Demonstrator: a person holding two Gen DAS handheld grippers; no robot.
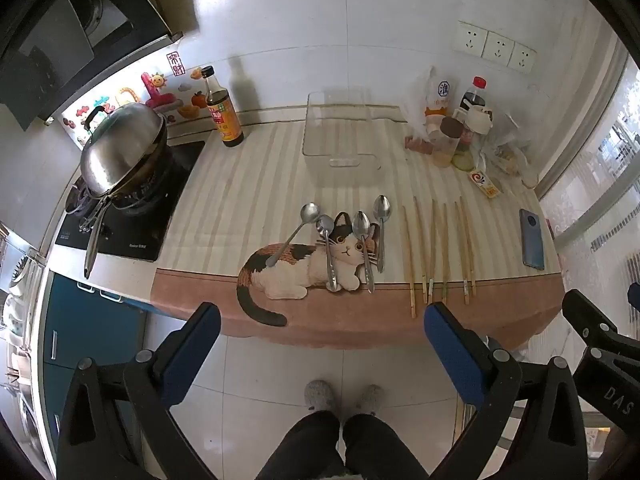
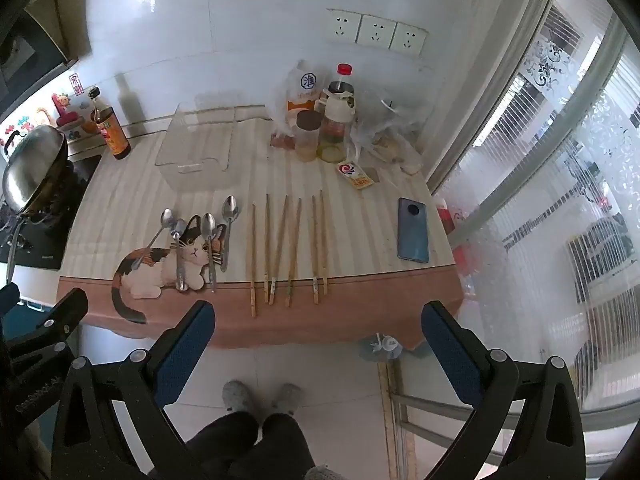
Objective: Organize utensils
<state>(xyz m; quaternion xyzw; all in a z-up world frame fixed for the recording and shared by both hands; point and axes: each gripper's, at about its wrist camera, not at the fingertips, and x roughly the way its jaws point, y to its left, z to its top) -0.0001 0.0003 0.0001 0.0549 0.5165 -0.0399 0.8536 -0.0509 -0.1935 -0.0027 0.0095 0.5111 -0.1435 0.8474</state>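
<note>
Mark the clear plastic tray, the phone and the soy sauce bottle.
clear plastic tray (image 1: 316, 132): left wrist view, on its left wall.
phone (image 2: 413, 236): right wrist view, middle of its back.
soy sauce bottle (image 1: 226, 120): left wrist view, on its label.

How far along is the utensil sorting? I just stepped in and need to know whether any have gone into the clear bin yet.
Nothing looks done: the clear bin stands empty. Nothing is in hand either; the left gripper and right gripper hang open short of the table edge. Left to do: all four spoons on the cat print and the six chopsticks beside them.
</note>
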